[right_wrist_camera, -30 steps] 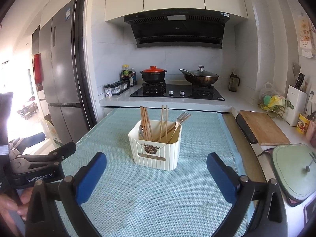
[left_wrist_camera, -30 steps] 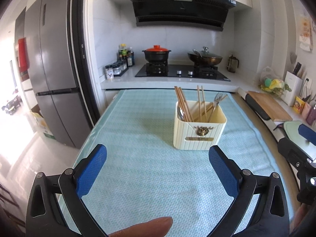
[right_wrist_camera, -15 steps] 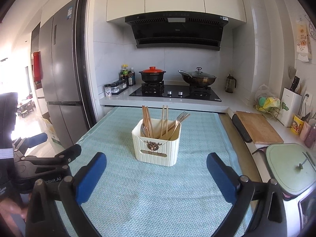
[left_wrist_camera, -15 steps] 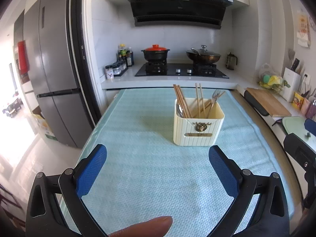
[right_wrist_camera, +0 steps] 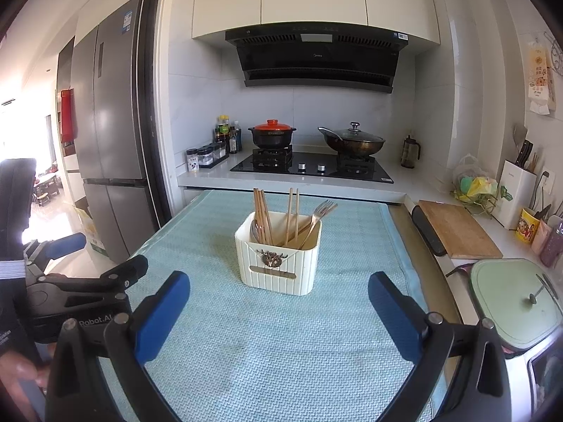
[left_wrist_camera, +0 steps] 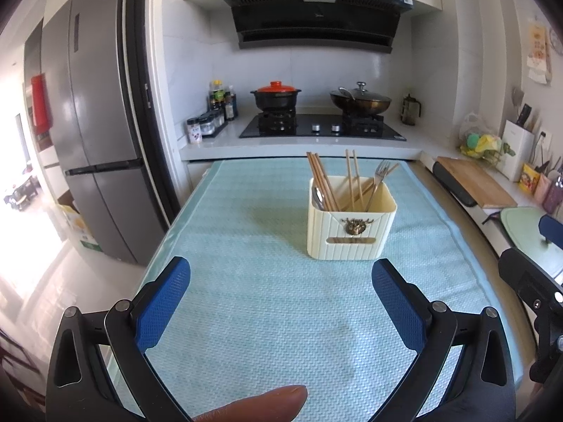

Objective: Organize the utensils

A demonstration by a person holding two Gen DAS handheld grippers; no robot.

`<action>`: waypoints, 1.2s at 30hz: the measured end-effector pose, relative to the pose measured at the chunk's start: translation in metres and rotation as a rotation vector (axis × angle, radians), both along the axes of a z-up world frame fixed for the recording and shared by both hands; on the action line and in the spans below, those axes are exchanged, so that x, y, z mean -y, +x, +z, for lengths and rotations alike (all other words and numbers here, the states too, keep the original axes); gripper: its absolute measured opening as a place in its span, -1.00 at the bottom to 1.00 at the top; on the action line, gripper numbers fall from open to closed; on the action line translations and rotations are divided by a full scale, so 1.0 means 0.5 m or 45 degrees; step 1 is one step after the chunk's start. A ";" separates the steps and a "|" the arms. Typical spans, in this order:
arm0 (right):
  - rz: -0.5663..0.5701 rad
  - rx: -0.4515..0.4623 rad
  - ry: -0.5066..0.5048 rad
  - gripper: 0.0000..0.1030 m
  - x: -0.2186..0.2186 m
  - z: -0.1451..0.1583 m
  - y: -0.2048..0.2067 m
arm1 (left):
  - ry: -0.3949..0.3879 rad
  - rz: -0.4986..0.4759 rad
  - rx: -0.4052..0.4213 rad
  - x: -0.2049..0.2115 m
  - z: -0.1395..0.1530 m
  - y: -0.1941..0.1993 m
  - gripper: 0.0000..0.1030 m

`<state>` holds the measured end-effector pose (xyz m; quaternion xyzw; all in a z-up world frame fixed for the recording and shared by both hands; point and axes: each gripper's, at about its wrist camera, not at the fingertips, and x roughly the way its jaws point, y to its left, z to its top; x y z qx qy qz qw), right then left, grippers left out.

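Observation:
A cream ribbed utensil holder (left_wrist_camera: 351, 227) stands upright on the light blue table mat (left_wrist_camera: 246, 281); it also shows in the right wrist view (right_wrist_camera: 279, 262). It holds wooden chopsticks (left_wrist_camera: 322, 183), a fork (left_wrist_camera: 379, 179) and a spoon (left_wrist_camera: 318, 197). My left gripper (left_wrist_camera: 281, 304) is open and empty, well short of the holder. My right gripper (right_wrist_camera: 279, 311) is open and empty, also short of it. The left gripper's body shows at the left of the right wrist view (right_wrist_camera: 88, 281).
A stove with a red-lidded pot (left_wrist_camera: 276, 96) and a wok (left_wrist_camera: 360, 100) lies behind the table. A fridge (left_wrist_camera: 91, 140) stands at left. A cutting board (left_wrist_camera: 475, 184) and a green lidded pot (right_wrist_camera: 517, 302) lie on the counter at right.
Both grippers have drawn back and risen a little, so the holder looks smaller and farther. Both stay open and empty.

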<state>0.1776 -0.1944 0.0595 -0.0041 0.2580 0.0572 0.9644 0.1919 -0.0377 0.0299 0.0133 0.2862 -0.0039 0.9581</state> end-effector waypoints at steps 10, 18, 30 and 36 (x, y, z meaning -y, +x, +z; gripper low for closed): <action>0.010 0.008 -0.011 1.00 -0.007 0.003 -0.009 | -0.001 -0.005 0.004 -0.001 0.004 -0.005 0.99; 0.022 0.023 -0.016 1.00 -0.012 0.010 -0.017 | -0.009 -0.013 -0.005 -0.004 0.004 -0.008 0.99; 0.026 0.031 -0.023 1.00 -0.015 0.012 -0.020 | 0.003 -0.010 0.007 -0.002 0.005 -0.009 0.99; 0.037 0.032 -0.030 1.00 -0.021 0.013 -0.023 | 0.003 -0.017 0.000 0.000 0.003 -0.008 0.99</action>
